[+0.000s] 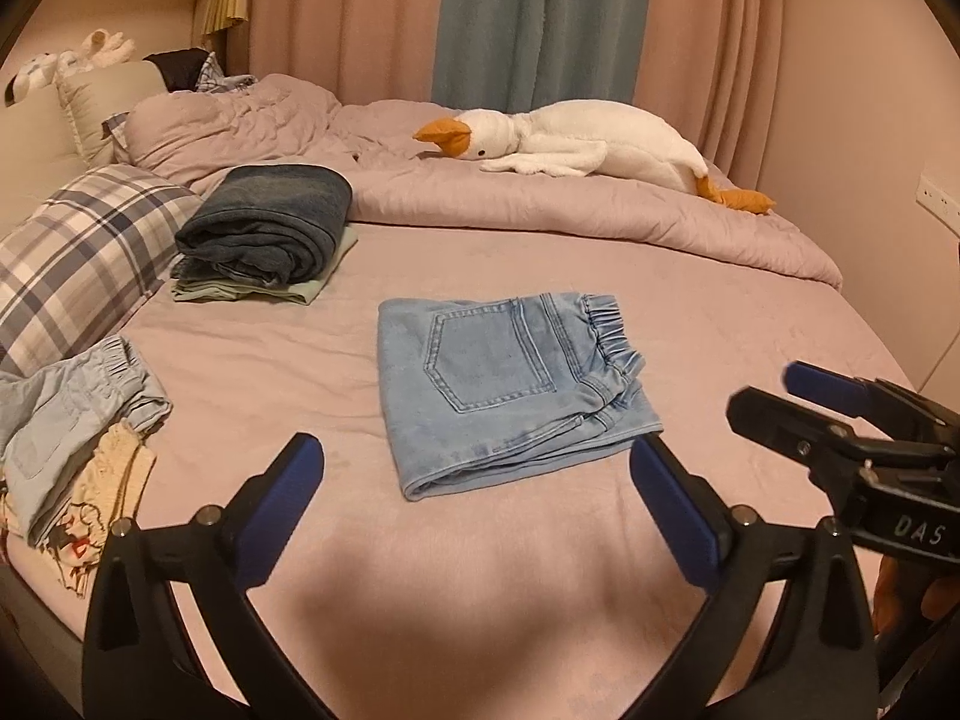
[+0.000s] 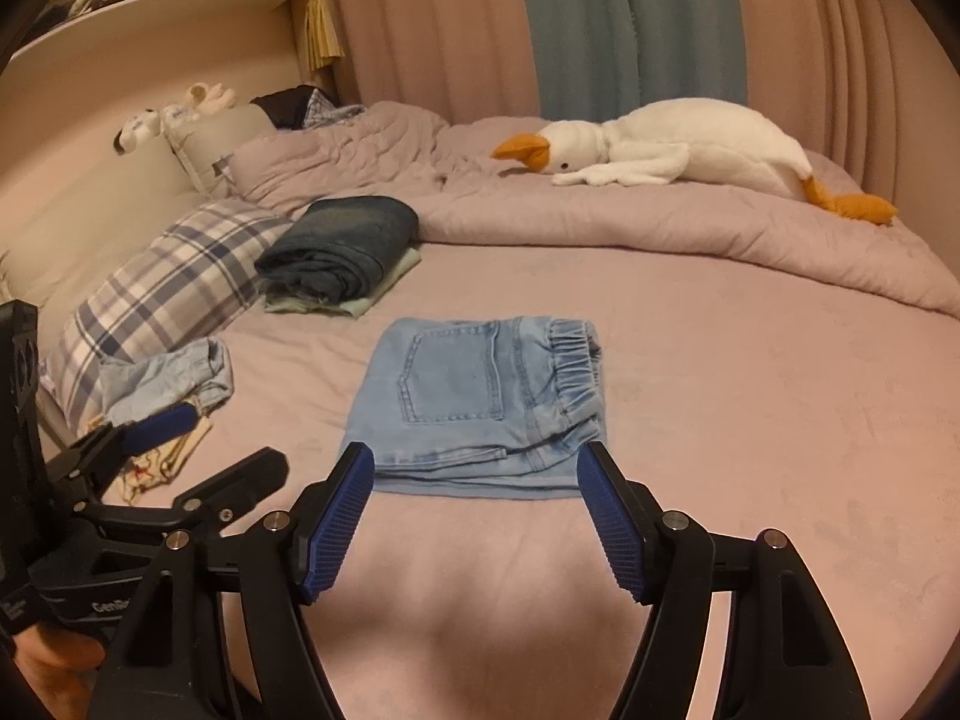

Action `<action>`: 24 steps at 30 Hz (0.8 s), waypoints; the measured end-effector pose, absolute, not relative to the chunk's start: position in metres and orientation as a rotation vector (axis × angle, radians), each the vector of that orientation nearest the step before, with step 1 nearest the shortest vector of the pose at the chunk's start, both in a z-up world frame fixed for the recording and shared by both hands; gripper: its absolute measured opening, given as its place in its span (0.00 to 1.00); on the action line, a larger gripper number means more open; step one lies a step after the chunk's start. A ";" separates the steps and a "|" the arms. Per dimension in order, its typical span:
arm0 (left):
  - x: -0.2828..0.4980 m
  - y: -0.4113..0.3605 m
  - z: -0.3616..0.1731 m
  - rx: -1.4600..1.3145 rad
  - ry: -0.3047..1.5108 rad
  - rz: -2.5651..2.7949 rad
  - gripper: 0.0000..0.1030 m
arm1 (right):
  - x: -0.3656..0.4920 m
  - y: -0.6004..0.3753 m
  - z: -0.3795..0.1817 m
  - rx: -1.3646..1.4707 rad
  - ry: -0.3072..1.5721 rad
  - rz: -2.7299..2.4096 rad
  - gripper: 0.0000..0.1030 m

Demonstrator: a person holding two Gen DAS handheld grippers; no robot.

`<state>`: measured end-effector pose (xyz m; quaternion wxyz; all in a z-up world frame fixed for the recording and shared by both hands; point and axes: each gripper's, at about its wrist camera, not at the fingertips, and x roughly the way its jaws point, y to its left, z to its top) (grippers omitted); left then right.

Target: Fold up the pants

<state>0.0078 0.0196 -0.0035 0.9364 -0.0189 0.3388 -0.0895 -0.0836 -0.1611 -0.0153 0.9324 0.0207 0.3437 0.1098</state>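
Light blue jeans [image 1: 510,384] lie folded into a flat rectangle on the pink bed sheet [image 1: 288,360], back pocket up and elastic waistband to the right. The same jeans [image 2: 486,402] fill the middle of the right wrist view. My left gripper [image 1: 477,450] hangs open above the near edge of the jeans, its blue pads wide apart and holding nothing. My right gripper [image 2: 474,456] is open too, just short of the jeans' near edge, with nothing between its pads. Each gripper shows at the edge of the other's view, the right gripper [image 1: 780,396] and the left gripper [image 2: 198,444].
A stack of folded dark jeans [image 1: 270,228] on a green garment sits at the back left beside a plaid pillow [image 1: 78,258]. Crumpled light clothes [image 1: 78,426] lie at the left edge. A white goose plush [image 1: 588,144] rests on the bunched duvet [image 1: 540,204] before curtains.
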 end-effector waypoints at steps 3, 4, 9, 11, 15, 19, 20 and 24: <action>0.003 0.023 0.001 -0.068 0.702 -0.186 0.99 | -0.090 -0.165 -0.010 0.052 0.694 0.209 0.91; 0.002 0.023 0.003 -0.069 0.704 -0.180 0.99 | -0.093 -0.165 -0.008 0.053 0.686 0.209 0.91; -0.002 0.020 0.009 -0.055 0.727 -0.162 0.99 | -0.097 -0.165 -0.004 0.043 0.689 0.201 0.92; -0.004 0.021 0.010 -0.065 0.728 -0.163 0.99 | -0.099 -0.164 -0.002 0.037 0.688 0.199 0.92; -0.007 0.020 0.013 -0.022 0.709 -0.089 0.99 | -0.101 -0.162 0.001 0.034 0.683 0.203 0.92; -0.008 0.021 0.014 -0.017 0.696 -0.088 0.99 | -0.103 -0.160 -0.001 0.025 0.687 0.201 0.92; -0.009 0.021 0.014 -0.018 0.686 -0.084 0.99 | -0.103 -0.160 -0.001 0.028 0.690 0.203 0.92; -0.009 0.025 0.015 -0.031 0.668 -0.063 0.99 | -0.102 -0.161 -0.003 0.038 0.695 0.203 0.92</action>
